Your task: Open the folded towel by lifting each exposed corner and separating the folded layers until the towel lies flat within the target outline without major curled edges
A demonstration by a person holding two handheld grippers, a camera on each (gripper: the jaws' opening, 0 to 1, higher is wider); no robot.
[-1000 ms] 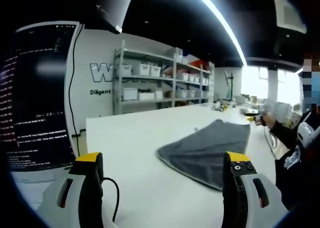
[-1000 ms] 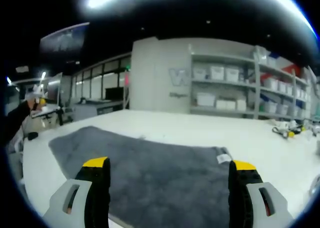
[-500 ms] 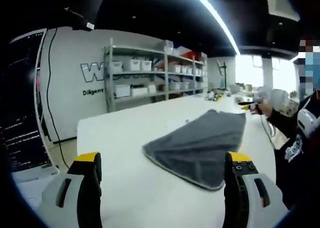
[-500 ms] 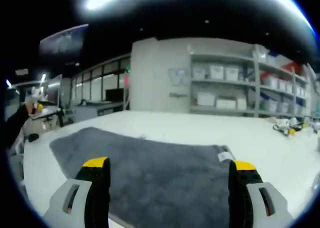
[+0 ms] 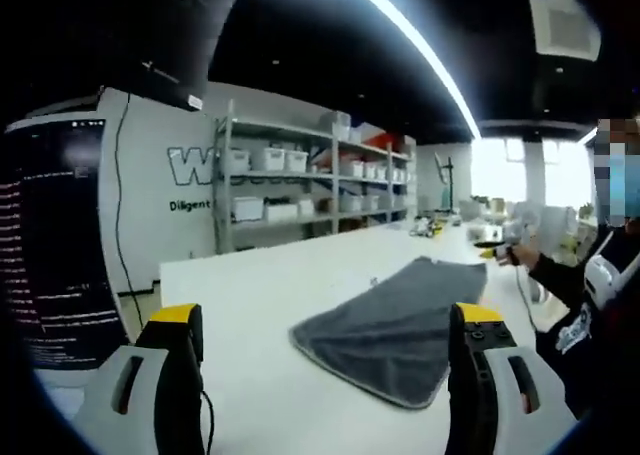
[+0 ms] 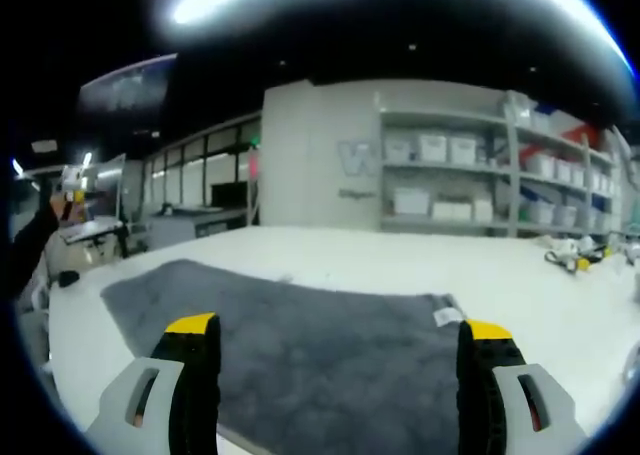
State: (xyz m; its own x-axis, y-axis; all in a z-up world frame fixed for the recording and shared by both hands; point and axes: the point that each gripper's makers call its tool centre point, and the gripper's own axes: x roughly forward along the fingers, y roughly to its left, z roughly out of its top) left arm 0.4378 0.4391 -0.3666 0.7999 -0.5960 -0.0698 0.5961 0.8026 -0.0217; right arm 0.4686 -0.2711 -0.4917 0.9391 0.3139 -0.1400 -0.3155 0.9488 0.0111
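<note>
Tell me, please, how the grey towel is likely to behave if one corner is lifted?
The towel lies limp and flat against the white table, so it would probably drape and sag rather than hold its shape. Its surface looks thick and fuzzy, so the tongs should grip it without much slipping. It seems folded in layers, so a lifted corner may drag a second layer along.

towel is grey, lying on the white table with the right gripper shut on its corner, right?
Not quite. The grey towel does lie on the white table, but the right gripper is open, its jaws wide apart above the cloth and holding nothing, as the right gripper view shows.
</note>
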